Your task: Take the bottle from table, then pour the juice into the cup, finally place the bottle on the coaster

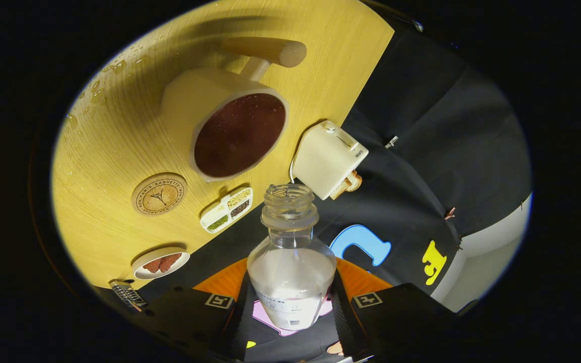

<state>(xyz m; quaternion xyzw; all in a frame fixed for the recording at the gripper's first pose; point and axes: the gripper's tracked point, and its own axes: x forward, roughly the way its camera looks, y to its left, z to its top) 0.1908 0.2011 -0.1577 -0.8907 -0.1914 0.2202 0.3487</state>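
A clear plastic bottle (pixel 291 252) with no cap sits between my two fingers, and my gripper (pixel 290 302) is shut on its lower body. The bottle looks empty, its open mouth pointing toward the table's edge. Beyond the mouth stands a cream cup (pixel 230 126) with a wooden handle, filled with dark reddish-brown juice. A round cork coaster (pixel 159 193) lies on the yellow wooden table (pixel 119 151), beside the cup and nearer to me. The whole view is tilted.
A cream toy toaster (pixel 328 159) with toast stands at the table's edge just beyond the bottle mouth. A small divided tray (pixel 226 209) of seeds and a small plate (pixel 161 263) lie nearby. Water drops (pixel 99 85) dot the table's far side.
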